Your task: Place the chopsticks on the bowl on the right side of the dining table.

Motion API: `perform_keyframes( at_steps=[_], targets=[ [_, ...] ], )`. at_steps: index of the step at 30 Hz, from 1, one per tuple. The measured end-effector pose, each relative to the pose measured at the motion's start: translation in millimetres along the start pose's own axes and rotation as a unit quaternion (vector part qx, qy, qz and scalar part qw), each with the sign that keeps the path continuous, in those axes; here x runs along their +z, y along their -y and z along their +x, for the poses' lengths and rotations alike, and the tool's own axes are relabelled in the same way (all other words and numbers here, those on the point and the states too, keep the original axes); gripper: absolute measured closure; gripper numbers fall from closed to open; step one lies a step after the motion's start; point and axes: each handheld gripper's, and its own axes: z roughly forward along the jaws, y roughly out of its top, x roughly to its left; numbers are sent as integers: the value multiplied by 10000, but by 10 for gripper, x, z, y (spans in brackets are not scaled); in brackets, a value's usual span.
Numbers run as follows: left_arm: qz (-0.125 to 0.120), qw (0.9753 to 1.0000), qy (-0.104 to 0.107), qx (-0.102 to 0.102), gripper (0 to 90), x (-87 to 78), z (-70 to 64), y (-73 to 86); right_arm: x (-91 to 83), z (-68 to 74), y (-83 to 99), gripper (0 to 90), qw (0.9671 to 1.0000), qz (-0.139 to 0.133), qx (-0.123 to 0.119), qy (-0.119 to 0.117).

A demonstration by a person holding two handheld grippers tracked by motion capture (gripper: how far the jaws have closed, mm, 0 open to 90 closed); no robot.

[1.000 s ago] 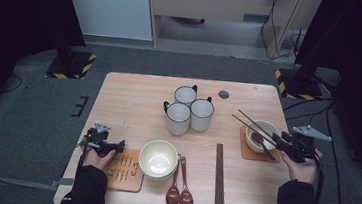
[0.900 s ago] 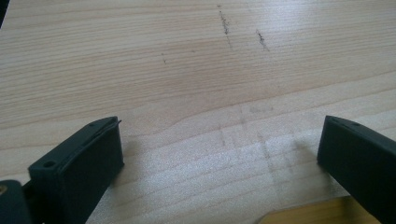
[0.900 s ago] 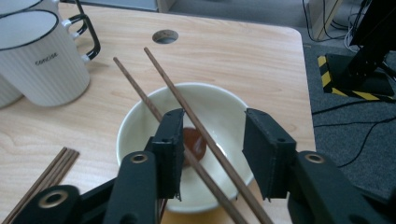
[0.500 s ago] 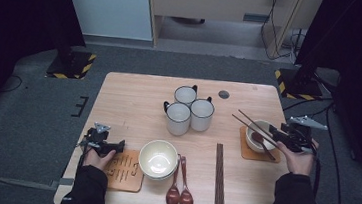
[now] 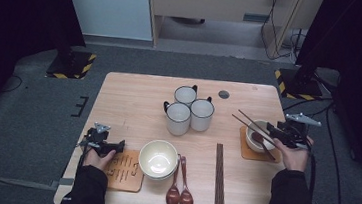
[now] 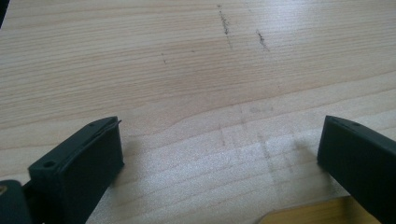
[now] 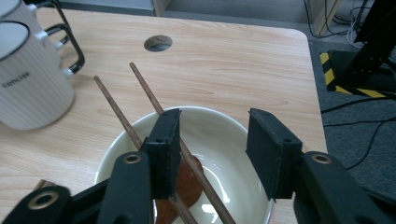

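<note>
The right gripper (image 7: 212, 154) hovers released over the small bowl (image 7: 219, 140) on its coaster at the desk's right side — the chopsticks (image 7: 149, 100) lean inside. The left gripper (image 6: 219, 154) rests open, idle.

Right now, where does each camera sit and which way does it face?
High view: above the person's side, facing forward and down on the light wooden table; forearms, both grippers show.
Left gripper view: on the left gripper, facing bare tabletop.
Right gripper view: on the right gripper, over the small white bowl.
Shared: bowl, dark wooden chopsticks.
</note>
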Motion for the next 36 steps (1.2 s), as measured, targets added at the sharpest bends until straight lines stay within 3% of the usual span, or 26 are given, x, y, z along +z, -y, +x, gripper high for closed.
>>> perform_keyframes(
  at_steps=[15,26,36],
  targets=[
    [1,10000,0,1,0,0,0,0,143,42,-69,631,9998,91,-67,166],
    [0,10000,0,1,0,0,0,0,242,-18,10,638,9994,235,46,234],
    [1,10000,-1,2,0,0,0,0,315,24,42,656,9990,372,14,239]
  ],
)
